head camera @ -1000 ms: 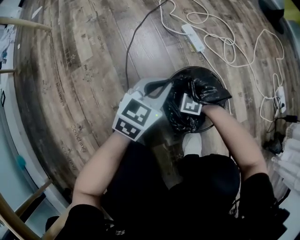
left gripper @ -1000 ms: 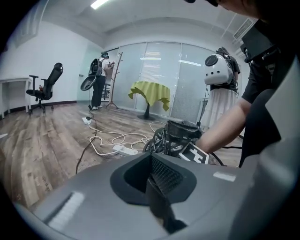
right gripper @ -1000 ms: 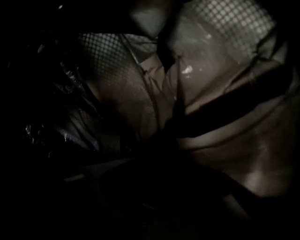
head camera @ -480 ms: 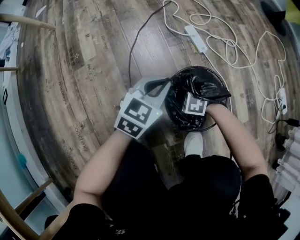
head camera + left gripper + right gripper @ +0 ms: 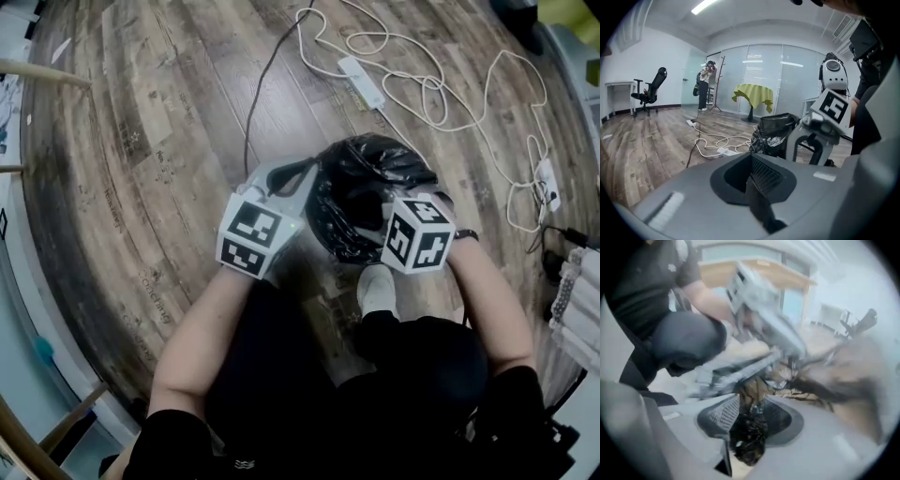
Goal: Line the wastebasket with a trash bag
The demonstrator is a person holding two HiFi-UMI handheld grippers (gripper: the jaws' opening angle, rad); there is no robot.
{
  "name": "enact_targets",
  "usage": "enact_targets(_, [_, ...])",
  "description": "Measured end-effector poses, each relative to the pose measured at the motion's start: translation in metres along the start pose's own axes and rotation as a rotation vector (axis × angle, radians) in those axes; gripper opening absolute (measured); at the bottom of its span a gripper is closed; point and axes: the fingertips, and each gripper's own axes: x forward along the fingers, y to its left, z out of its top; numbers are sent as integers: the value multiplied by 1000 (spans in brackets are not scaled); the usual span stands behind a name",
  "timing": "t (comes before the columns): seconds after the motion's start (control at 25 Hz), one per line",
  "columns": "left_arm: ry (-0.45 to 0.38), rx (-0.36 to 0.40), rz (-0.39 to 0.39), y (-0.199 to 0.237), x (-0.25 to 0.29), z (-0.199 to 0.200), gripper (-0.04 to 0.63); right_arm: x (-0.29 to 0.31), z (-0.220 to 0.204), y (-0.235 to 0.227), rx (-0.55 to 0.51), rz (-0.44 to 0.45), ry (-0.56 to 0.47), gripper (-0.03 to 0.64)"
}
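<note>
Right gripper view, blurred: jaws lately opening, trash bag between; left gripper closed.

Strip light is glowing overhead, white cable is looping across the wood-plank floor, and a yellow-draped table is standing before the glass partition.

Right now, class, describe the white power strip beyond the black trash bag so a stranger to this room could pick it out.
On the wood-plank floor, find the black trash bag at its middle. Just beyond it lies a long white power strip. It alone sits at the left end of the looping white cable; the other white strip lies far right.
</note>
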Motion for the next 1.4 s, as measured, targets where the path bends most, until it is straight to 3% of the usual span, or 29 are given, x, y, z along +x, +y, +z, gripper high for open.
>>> enact_targets(0.12, [-12,-16,2,0,5,-1,8,-59,21,18,12,-21,-141,152])
enact_targets(0.2, [-23,-22,12,3,6,1,8,-102,30,17,27,-83,-221,152])
enact_targets(0.36, [-45,-14,31,7,6,6,8,-157,13,-16,102,-351,-270,152])
enact_targets(0.44, [-44,3,34,5,8,8,8,-157,1,-28,172,-429,-264,152])
enact_targets(0.56, [-30,32,32,0,13,11,8,-127,-12,-34,243,-429,-212,225])
enact_targets(0.68, [-23,54,30,-5,15,13,8,-101,-22,-44,240,-458,-169,222])
enact_targets(0.72, [-20,60,29,-7,15,13,8,-100,-23,-48,239,-475,-180,185])
enact_targets(0.76, [-14,68,29,-7,15,12,8,-104,-25,-54,252,-497,-204,81])
enact_targets(0.8, [-4,77,30,-6,15,10,8,-111,-28,-62,280,-521,-230,25])
enact_targets(0.88, [19,89,31,-2,18,6,8,-123,-38,-80,351,-543,-266,8])
enact_targets(1.08, [55,101,17,10,30,1,8,-117,-57,-125,441,-502,-299,8])
enact_targets(1.2, [64,59,17,24,33,0,8,-100,-69,-146,483,-463,-277,8])
enact_targets(1.4, [113,-99,-43,36,46,-18,8,-74,-91,-162,527,-391,-259,6])
